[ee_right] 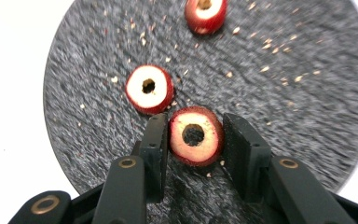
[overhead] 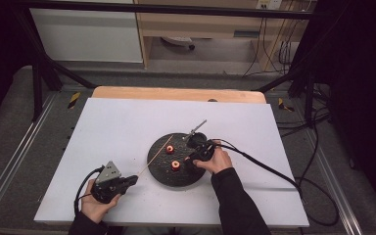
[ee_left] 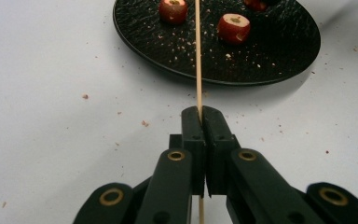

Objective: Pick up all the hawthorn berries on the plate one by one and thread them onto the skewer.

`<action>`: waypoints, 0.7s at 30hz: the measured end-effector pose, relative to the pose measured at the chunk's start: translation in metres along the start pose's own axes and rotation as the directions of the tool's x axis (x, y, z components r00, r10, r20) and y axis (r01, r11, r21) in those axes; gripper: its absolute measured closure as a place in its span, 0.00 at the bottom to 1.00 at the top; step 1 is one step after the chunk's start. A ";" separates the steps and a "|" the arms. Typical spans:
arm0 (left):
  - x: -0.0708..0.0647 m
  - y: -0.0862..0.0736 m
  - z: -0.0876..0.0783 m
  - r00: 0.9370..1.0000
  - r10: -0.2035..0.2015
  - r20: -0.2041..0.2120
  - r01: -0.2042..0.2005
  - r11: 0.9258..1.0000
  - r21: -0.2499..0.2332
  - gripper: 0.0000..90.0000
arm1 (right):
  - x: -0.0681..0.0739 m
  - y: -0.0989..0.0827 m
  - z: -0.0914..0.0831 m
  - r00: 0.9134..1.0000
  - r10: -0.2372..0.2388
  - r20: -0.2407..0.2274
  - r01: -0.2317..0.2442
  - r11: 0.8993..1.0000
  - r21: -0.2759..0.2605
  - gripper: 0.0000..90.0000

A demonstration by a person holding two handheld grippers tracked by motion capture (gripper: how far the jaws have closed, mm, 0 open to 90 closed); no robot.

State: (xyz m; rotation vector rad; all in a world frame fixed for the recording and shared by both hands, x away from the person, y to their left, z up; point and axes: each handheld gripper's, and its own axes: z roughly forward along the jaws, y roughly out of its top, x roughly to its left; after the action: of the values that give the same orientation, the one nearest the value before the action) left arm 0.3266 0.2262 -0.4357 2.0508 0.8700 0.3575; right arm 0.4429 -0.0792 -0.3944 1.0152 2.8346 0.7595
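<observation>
A white table [overhead: 127, 127] carries a round black plate [overhead: 162, 174] flecked with crumbs, well inside the table's edges, with bare white surface on every side. On the plate lie three cored red fruit pieces, their pale cut faces turned up. The person's right gripper [ee_right: 195, 133] reaches down over the plate and brackets the nearest cored piece [ee_right: 195, 135]: the left jaw presses its red skin, the right jaw sits at its other flank, so the piece appears clamped. A second piece [ee_right: 148, 88] lies just beside it, a third piece [ee_right: 206, 14] farther across the plate.

The left gripper [ee_left: 200, 114], resting on the table near the plate's front rim, is clamped tight on a thin wooden skewer [ee_left: 198, 56], whose tip slants over the plate between two pieces.

Done well, the next step likely means lifting the held piece straight up, clear of its neighbour, then lining its hole up with the skewer's point. The squeeze should be gentle, since soft flesh may split. The open table between the two hands leaves room for that meeting.
</observation>
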 end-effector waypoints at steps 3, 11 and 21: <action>-0.001 0.000 0.000 1.000 -0.001 -0.002 0.001 1.000 -0.002 0.98 | 0.000 -0.001 -0.008 1.000 0.017 0.008 -0.017 0.999 -0.036 0.70; -0.001 0.000 0.000 1.000 -0.009 -0.009 0.008 1.000 -0.012 0.98 | -0.002 -0.015 -0.024 0.996 0.089 -0.013 -0.090 0.977 -0.192 0.70; -0.002 -0.001 0.001 1.000 -0.022 -0.009 0.021 0.999 -0.026 0.98 | -0.003 -0.036 -0.030 0.979 0.186 -0.079 -0.202 0.901 -0.384 0.70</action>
State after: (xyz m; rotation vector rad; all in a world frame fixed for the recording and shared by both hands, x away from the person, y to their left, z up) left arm 0.3247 0.2245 -0.4370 2.0163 0.8880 0.3649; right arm 0.4179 -0.1183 -0.3850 1.2287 2.4783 1.3130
